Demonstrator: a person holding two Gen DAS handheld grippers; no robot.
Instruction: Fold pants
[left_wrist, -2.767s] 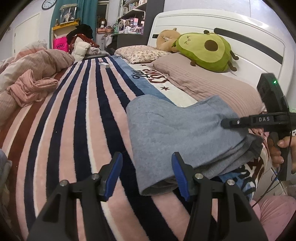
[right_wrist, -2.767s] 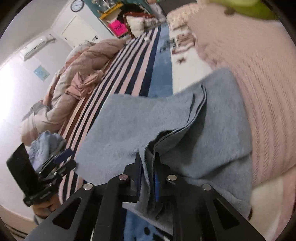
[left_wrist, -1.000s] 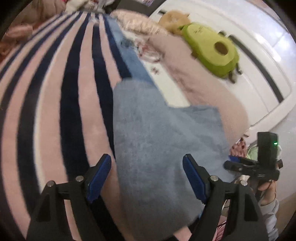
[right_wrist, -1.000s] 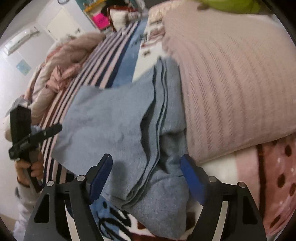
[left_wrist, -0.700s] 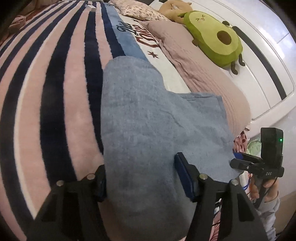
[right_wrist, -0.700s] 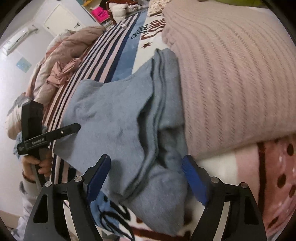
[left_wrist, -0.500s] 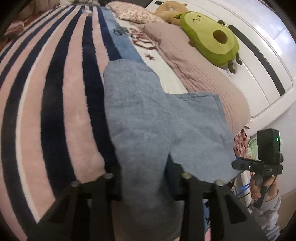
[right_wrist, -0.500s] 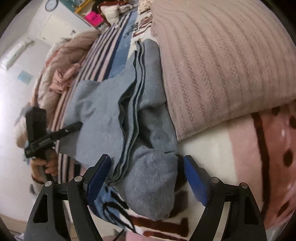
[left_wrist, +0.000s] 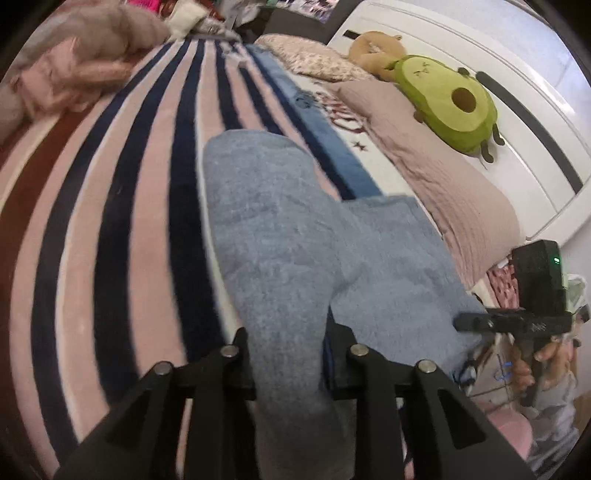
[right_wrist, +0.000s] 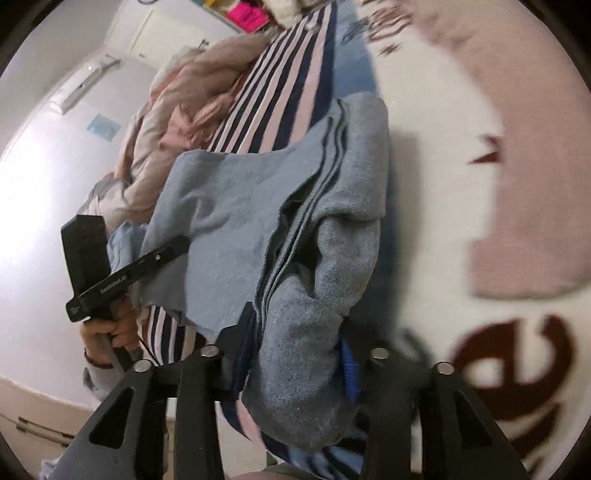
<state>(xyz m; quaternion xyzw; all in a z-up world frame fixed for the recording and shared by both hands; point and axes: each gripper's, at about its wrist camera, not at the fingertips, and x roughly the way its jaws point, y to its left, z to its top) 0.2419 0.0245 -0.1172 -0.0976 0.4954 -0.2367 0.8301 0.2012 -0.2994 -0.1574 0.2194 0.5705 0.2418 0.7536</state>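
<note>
Nearest the lens in the left wrist view, the left gripper (left_wrist: 288, 360) is pinching a thick bunch of the pants (left_wrist: 295, 236) between its two black fingers, the cloth filling the gap at six o'clock. That hold is likely taking one end of the folded stack so it can be carried over. In the right wrist view, the right gripper (right_wrist: 295, 354) is doing the same at six o'clock, its fingers drawn in on a rolled grey-blue wad of the pants (right_wrist: 258, 206), blue pad lining peeking out at the right finger. With both ends gripped, the person seems to be readying another fold, lifting rather than dragging.

The pants are lying on the striped blanket (left_wrist: 110, 192), stretching from the fingers toward twelve o'clock in the left view. Their fabric looks soft, fleecy and thick; stacked edges are showing as parallel lines at about one o'clock in the right view, so several layers are already doubled.

Farther out, the blanket is plush, with pink, navy and white bands. At two o'clock in the left view a ribbed dusty-pink pillow (left_wrist: 443, 177) is resting against the white headboard (left_wrist: 517, 92), and an avocado plush (left_wrist: 447, 99) is sitting on it.
</note>
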